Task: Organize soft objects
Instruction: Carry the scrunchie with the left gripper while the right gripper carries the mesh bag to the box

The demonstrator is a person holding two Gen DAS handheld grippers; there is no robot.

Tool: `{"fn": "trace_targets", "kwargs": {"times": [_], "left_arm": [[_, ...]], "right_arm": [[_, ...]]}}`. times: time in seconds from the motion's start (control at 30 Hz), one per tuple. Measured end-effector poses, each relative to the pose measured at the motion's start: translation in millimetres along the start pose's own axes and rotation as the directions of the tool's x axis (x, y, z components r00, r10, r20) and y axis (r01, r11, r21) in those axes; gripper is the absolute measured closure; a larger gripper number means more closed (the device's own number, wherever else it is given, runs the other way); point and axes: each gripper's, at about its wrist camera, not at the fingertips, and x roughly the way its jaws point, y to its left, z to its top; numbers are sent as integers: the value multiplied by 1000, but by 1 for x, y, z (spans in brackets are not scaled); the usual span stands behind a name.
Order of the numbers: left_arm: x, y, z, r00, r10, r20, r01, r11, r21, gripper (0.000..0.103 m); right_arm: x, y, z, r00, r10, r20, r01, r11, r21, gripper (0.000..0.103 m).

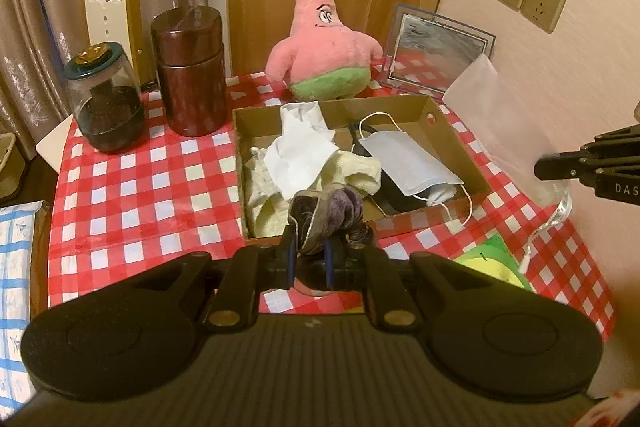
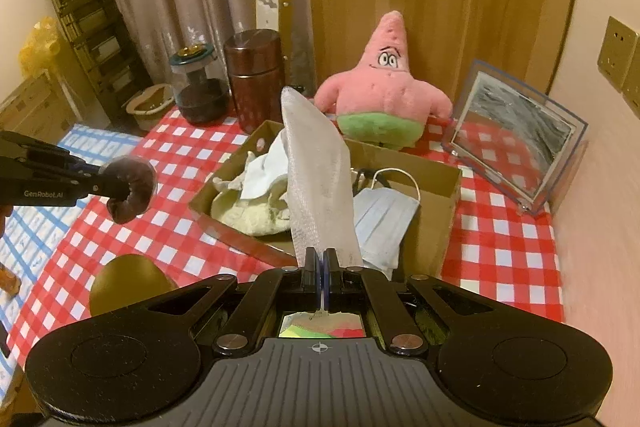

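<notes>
Both tilt downward above the surface (image 2: pixel 508 227): left hand-held gripper (image 1: pixel 311 251) clamps a purple scrunchie (image 1: pixel 340 213), right hand-held gripper (image 2: pixel 321 261) pinches a clear mesh bag (image 2: pixel 320 179).

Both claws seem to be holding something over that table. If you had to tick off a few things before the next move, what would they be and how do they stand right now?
1. Left gripper has a firm hold on the purple velvet scrunchie: ok, pinched between the jaws.
2. Right gripper holds the clear plastic bag: ok, jaws shut on its edge.
3. Bag mouth open to take the scrunchie: cannot tell.
4. Cardboard box has free room: not ok, crowded with a face mask, white tissue and cream cloth.
5. Pink plush clear of both grippers: ok, it sits behind the box.
</notes>
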Motion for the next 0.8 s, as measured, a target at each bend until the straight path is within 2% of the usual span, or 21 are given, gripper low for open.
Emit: {"fn": "trace_targets", "kwargs": {"times": [0.43,0.8], "left_arm": [[41,-15,24,1000,-15,-19,16,999,28,91],[118,-20,58,998,-29,-61,31,999,32,91]], "right_arm": [[18,-33,15,1000,-30,1,30,998,46,102],[87,-70,37,999,-2,-39,7,989,149,102]]}}
